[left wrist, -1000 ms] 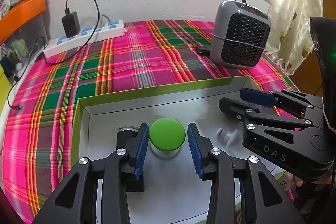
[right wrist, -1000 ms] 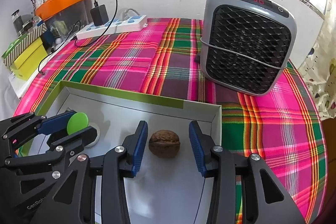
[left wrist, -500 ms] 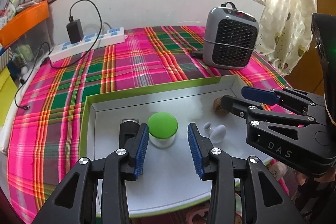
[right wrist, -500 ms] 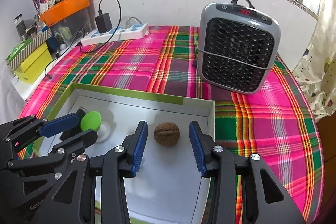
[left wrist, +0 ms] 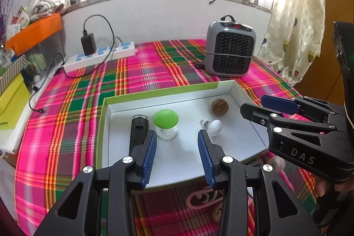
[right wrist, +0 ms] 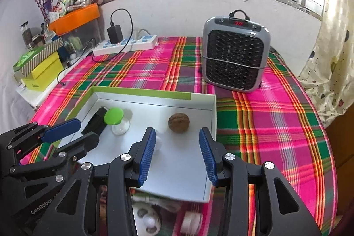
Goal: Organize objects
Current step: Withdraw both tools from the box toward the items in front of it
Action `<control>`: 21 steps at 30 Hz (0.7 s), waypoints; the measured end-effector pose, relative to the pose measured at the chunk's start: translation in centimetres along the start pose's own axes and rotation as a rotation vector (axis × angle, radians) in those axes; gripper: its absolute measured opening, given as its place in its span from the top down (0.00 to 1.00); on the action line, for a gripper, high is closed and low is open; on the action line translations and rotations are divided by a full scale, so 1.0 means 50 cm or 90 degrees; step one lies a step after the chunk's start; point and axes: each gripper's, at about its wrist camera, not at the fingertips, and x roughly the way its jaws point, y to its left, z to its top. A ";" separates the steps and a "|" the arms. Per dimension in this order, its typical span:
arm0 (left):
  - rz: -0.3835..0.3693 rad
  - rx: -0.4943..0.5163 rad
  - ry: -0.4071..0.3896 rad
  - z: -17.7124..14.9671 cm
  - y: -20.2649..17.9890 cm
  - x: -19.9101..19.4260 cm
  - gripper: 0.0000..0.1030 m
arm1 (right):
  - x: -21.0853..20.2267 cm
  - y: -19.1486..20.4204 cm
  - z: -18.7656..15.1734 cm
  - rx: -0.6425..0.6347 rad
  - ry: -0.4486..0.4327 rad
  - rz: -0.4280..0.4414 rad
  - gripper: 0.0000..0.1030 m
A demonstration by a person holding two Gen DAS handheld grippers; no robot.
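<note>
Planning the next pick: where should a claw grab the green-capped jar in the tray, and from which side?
Grip the green-capped jar by its clear body below the overhanging cap, or across the cap itself. It stands upright; come from above and the near side, since the black device crowds its left.

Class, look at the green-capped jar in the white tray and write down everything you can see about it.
The jar is small, with a clear, glass-like body and a rounded, matte green cap wider than the body, so it looks like a mushroom. It stands upright on the floor of the white tray, toward the tray's left side. A black rectangular object lies close on its left and a small white knob-like piece lies apart on its right. Nothing holds it: the left gripper is open short of it.
</note>
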 end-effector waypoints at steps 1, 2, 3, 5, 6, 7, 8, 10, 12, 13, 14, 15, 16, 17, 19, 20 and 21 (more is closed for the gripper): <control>-0.001 0.000 -0.005 -0.002 -0.002 -0.007 0.65 | -0.007 0.001 -0.004 0.000 -0.003 -0.001 0.59; -0.001 -0.001 -0.010 -0.005 -0.004 -0.016 0.65 | -0.012 0.003 -0.007 -0.001 -0.006 -0.002 0.59; 0.000 -0.002 -0.014 -0.006 -0.004 -0.021 0.65 | -0.019 0.006 -0.011 -0.003 -0.010 -0.004 0.59; -0.004 0.000 -0.018 -0.012 -0.008 -0.033 0.65 | -0.030 0.009 -0.019 -0.006 -0.014 -0.008 0.59; -0.004 0.001 -0.019 -0.014 -0.009 -0.036 0.65 | -0.038 0.010 -0.023 -0.007 -0.019 -0.009 0.58; -0.003 0.003 -0.020 -0.017 -0.011 -0.041 0.65 | -0.042 0.011 -0.026 -0.008 -0.021 -0.010 0.58; -0.001 0.006 -0.022 -0.022 -0.013 -0.046 0.65 | -0.048 0.012 -0.031 -0.008 -0.023 -0.011 0.58; 0.003 0.009 -0.024 -0.028 -0.016 -0.053 0.65 | -0.056 0.014 -0.039 -0.008 -0.027 -0.011 0.58; 0.009 0.014 -0.029 -0.034 -0.019 -0.061 0.65 | -0.064 0.013 -0.048 -0.006 -0.029 -0.011 0.58; 0.010 0.014 -0.031 -0.037 -0.021 -0.065 0.65 | -0.068 0.012 -0.052 -0.003 -0.030 -0.012 0.58; 0.010 0.015 -0.032 -0.041 -0.022 -0.069 0.65 | -0.071 0.011 -0.056 -0.002 -0.031 -0.013 0.58; 0.009 0.015 -0.033 -0.043 -0.023 -0.072 0.65 | -0.075 0.008 -0.061 0.002 -0.032 -0.014 0.58; 0.008 0.015 -0.034 -0.046 -0.024 -0.076 0.65 | -0.078 0.006 -0.065 0.005 -0.032 -0.014 0.58; 0.007 0.018 -0.034 -0.050 -0.027 -0.079 0.65 | -0.082 0.004 -0.070 0.008 -0.033 -0.014 0.58; 0.006 0.021 -0.033 -0.057 -0.032 -0.083 0.65 | -0.089 0.001 -0.080 0.009 -0.034 -0.016 0.58; 0.006 0.023 -0.032 -0.061 -0.034 -0.085 0.65 | -0.091 0.001 -0.085 0.006 -0.033 -0.019 0.58; 0.005 0.025 -0.030 -0.064 -0.036 -0.085 0.65 | -0.093 0.001 -0.090 0.003 -0.033 -0.027 0.58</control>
